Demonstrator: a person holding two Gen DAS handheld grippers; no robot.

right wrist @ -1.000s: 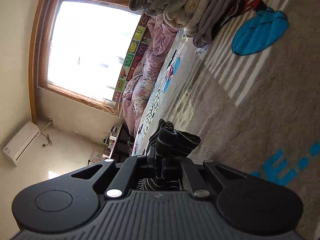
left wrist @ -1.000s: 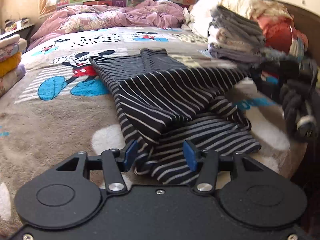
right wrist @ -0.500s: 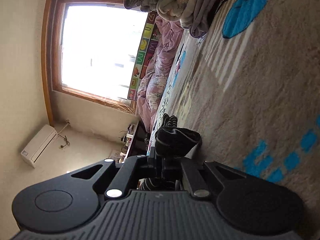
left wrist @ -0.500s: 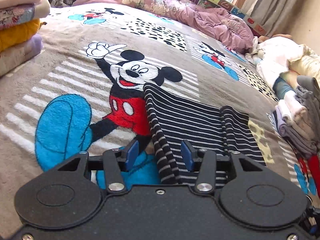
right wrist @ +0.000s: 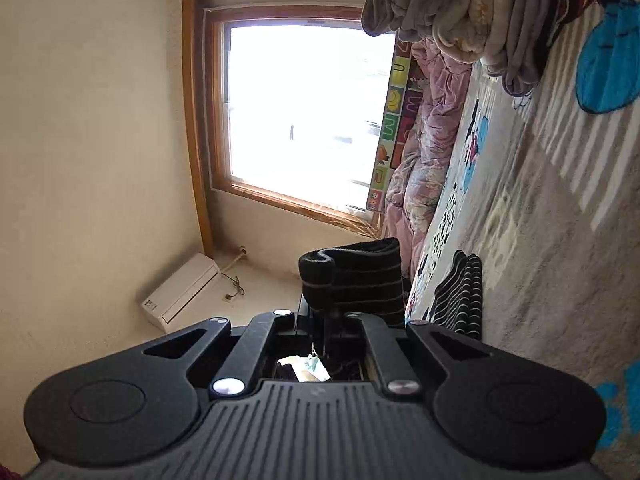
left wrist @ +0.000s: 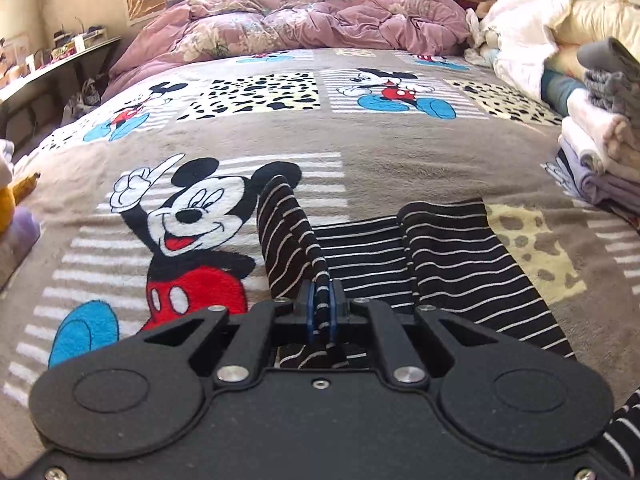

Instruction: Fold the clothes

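The black striped garment (left wrist: 460,264) lies on the blanket (left wrist: 360,152) of the bed, its long axis running from 5 o'clock toward 11 o'clock in the left wrist view. The left gripper (left wrist: 320,310) is closed on a raised fold of it, at 6 o'clock. Only the right wrist view, turned sideways, shows the window (right wrist: 304,112) at 12 o'clock; there the right gripper (right wrist: 320,326) is clamped on another rolled edge of the cloth.

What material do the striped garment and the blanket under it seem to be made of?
Striped garment: probably thin knit jersey, matte; it drapes limply and creases softly where the left gripper pinches it. Blanket: apparently plush fleece, with a fuzzy, short pile and printed cartoon figures.
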